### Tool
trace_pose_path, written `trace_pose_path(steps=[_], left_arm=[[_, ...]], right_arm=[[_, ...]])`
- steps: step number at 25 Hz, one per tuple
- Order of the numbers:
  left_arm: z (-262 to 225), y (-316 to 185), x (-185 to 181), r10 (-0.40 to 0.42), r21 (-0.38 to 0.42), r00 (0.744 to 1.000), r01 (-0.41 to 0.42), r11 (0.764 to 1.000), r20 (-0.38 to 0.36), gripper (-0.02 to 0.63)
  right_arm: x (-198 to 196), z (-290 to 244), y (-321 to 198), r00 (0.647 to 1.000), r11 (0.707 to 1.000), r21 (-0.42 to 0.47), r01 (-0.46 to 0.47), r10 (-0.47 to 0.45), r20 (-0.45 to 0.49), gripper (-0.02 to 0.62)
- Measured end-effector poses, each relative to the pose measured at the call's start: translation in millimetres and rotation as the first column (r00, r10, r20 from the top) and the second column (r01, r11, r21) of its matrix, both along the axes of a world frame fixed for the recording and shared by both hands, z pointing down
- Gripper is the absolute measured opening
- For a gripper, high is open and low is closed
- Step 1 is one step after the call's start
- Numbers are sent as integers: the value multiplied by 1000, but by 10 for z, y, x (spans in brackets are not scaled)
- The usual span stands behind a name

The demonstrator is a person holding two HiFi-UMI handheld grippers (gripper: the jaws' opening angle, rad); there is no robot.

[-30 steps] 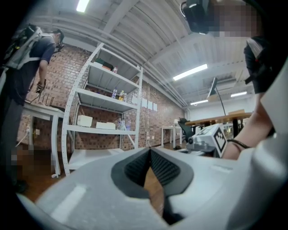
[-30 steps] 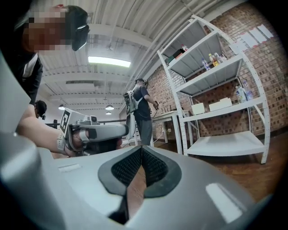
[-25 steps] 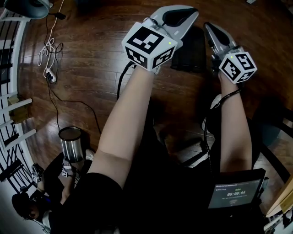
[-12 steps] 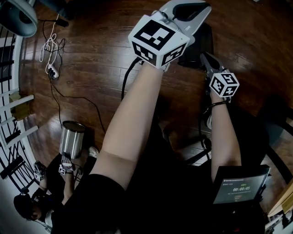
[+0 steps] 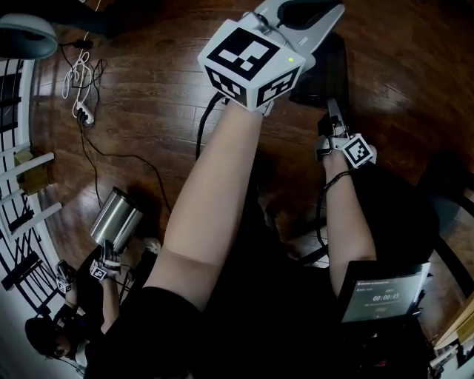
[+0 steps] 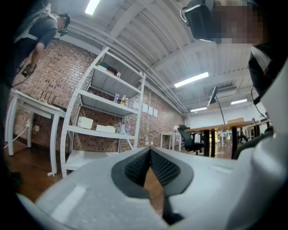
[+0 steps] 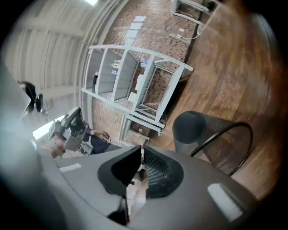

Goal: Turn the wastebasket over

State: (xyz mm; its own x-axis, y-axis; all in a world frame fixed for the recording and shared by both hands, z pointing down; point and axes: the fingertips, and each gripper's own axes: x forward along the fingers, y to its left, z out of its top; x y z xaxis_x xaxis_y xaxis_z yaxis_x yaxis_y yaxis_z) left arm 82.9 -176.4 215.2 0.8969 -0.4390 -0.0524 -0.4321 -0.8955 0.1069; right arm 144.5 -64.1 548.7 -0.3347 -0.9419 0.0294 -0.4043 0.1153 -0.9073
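In the head view, your right tool had dropped and rolled toward the black mesh wastebasket on the floor, while your left tool hung high. The left gripper view showed its jaws clenched on nothing. The right gripper view showed that tool also clenched and empty, with the wastebasket just ahead, so no turning had begun.

Two bare arms reach out over a brown wood floor. The left tongs are high and close, so their cube with black and white squares looks big. The right tongs are lower and look small. Their thin tips are together, just by the near edge of the black wastebasket. Far left, a shiny metal can leans over at the end of another person's arm. White wires lie on the floor. A small screen glows bottom right.
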Motion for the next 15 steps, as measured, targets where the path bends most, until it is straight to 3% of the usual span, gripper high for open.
trace_pose_path(steps=[3, 5, 8, 10, 15], left_arm=[[18, -9, -76, -16, 4, 1000, 16, 1000, -4, 3], [36, -25, -144, -26, -3, 999, 26, 1000, -19, 3], [83, -44, -224, -33, -4, 999, 33, 999, -22, 3], [85, -54, -256, -41, -8, 999, 41, 999, -27, 3], [81, -101, -283, -47, -29, 998, 46, 999, -48, 3]], right_arm=[[34, 259, 155, 976, 996, -17, -84, 85, 199, 14], [61, 459, 247, 956, 990, -55, -133, 143, 256, 19], [96, 789, 365, 947, 974, -145, -176, 208, 244, 45], [115, 951, 423, 953, 965, -195, -177, 218, 211, 96], [172, 1088, 310, 944, 957, -216, -194, 242, 224, 130]])
